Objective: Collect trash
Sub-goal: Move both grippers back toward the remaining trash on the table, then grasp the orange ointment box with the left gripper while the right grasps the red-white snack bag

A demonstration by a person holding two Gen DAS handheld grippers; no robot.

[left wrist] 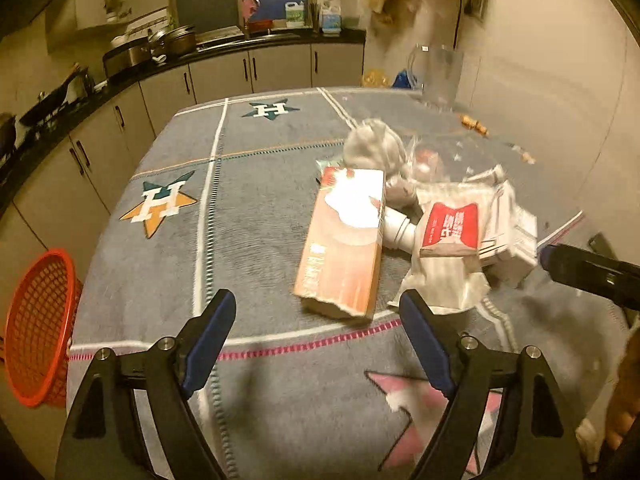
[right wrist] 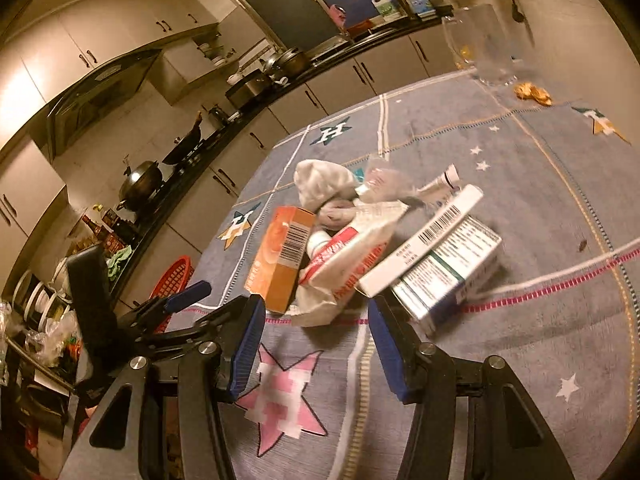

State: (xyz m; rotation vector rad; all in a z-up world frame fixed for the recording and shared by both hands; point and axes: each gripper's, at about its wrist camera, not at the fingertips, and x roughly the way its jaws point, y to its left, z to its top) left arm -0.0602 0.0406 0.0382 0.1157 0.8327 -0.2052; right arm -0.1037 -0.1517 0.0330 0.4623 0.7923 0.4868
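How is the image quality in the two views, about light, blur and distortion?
Left wrist view: warm dim yellow light, motion blur on the orange box and trash pile, fisheye bending of the counter. Right wrist view: same warm cast, tilted frame, barcodes on the white boxes readable as bars, text smeared, glass jug blurred.

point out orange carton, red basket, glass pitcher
orange carton [left wrist: 340, 248]: left wrist view, top face.
red basket [left wrist: 38, 332]: left wrist view, mesh wall.
glass pitcher [right wrist: 486, 46]: right wrist view, clear body.

Dim, warm yellow indoor light in both views. Fisheye distortion bends the cabinets [right wrist: 100, 40] and darkens the corners. Motion blur softens the trash pile [left wrist: 400, 220] and glass pitcher [left wrist: 438, 74]; soft shadows fall on the surface [left wrist: 260, 240] below the jaws.
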